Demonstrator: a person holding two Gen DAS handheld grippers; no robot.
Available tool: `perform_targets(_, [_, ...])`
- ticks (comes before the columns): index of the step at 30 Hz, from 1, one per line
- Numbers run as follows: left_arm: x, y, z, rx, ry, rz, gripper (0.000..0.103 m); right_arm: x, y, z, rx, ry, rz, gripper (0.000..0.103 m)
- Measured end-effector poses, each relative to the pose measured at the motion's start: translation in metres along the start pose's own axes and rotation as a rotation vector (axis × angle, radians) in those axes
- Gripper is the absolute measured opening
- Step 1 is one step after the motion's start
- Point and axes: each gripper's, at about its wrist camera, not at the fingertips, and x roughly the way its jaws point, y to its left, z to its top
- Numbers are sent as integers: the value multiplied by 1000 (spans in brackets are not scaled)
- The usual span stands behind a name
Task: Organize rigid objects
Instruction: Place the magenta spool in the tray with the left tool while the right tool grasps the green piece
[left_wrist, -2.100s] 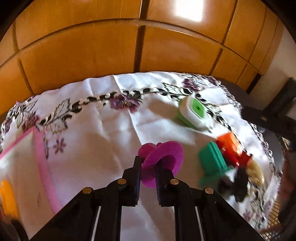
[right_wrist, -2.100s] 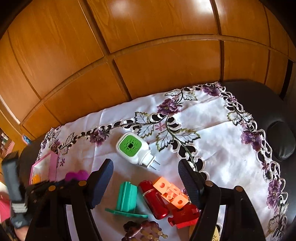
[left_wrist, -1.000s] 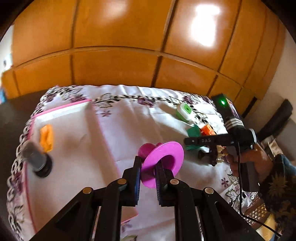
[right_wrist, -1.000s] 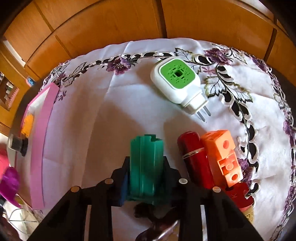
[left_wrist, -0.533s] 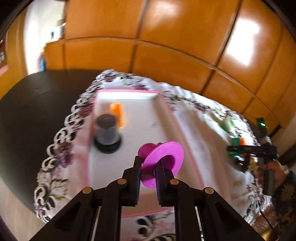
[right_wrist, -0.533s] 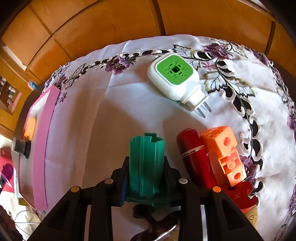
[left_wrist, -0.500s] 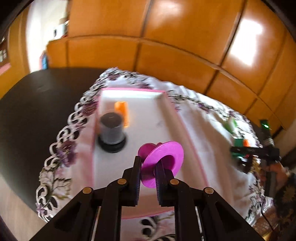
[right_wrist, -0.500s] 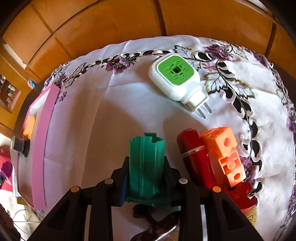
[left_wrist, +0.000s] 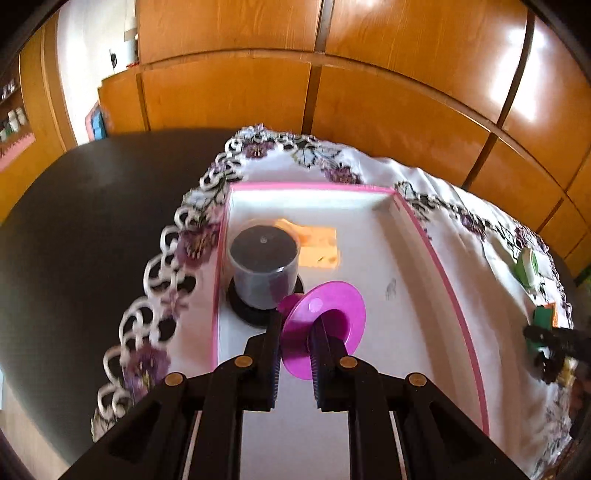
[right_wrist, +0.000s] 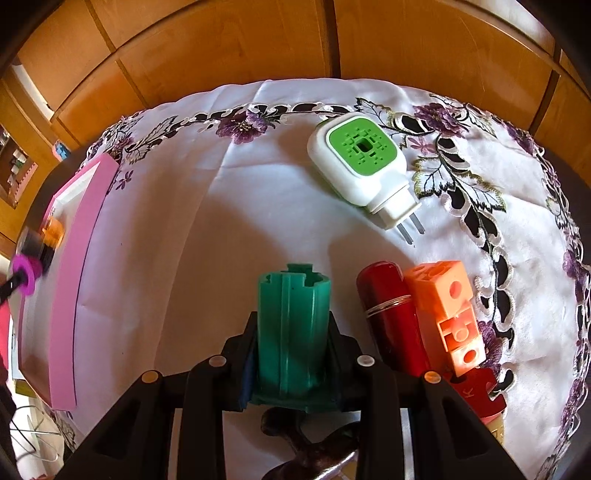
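Observation:
My left gripper (left_wrist: 295, 325) is shut on a magenta spool (left_wrist: 325, 325) and holds it above the pink-rimmed white tray (left_wrist: 443, 288). In the tray stand a dark cylindrical container (left_wrist: 263, 269) and an orange block (left_wrist: 319, 247). My right gripper (right_wrist: 291, 328) is shut on a green spool (right_wrist: 291, 325) just above the white cloth. In the right wrist view the tray (right_wrist: 77, 266) lies at the far left, with the magenta spool (right_wrist: 27, 271) over it.
A white and green plug-in device (right_wrist: 360, 162), a red cylinder (right_wrist: 391, 317), an orange block (right_wrist: 448, 310), a red puzzle piece (right_wrist: 476, 391) and a dark brown object (right_wrist: 310, 443) lie on the embroidered cloth (right_wrist: 203, 206). Wooden cabinets stand behind. The dark tabletop (left_wrist: 74, 229) extends left.
My left gripper has swung left with the magenta spool and now hangs over the tray, closer to the dark container. My right gripper stays shut on the green spool, almost still.

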Motion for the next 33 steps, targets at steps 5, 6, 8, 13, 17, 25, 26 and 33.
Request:
perform_targets(5, [-6,-6,-1,29,-22,-10,14,1,4,-1,-21,-1,-13,30])
perform_targets(6, [-9,-7,-4,32,-24,-15,14,1,4,-1,-24,-1,-15,30])
perform_targets(8, [-17,-11,-12,38,-30,-30,14,1,5,-2,-31,-1,-18,30])
perform_targets(13, [-28,-15,-35,65,-20,-31,14,2,5,-2,-37,-3,-19,30])
perform_targets(17, [-26,-5,-41,42,-7,3,14,2,6,-3,-53,-9,-23,31])
perform_targets(25, [-13,12,-36,8,-9,40,14,3,10,-5,-89,-20,-42,30])
perform_targets(26, [-13,12,-36,5,-10,43,14,3,10,-5,-94,-21,-45,30])
perform_targets(33, [-17,13,-43,-5,-21,54,18,4,11,-5,-112,-24,-52,30])
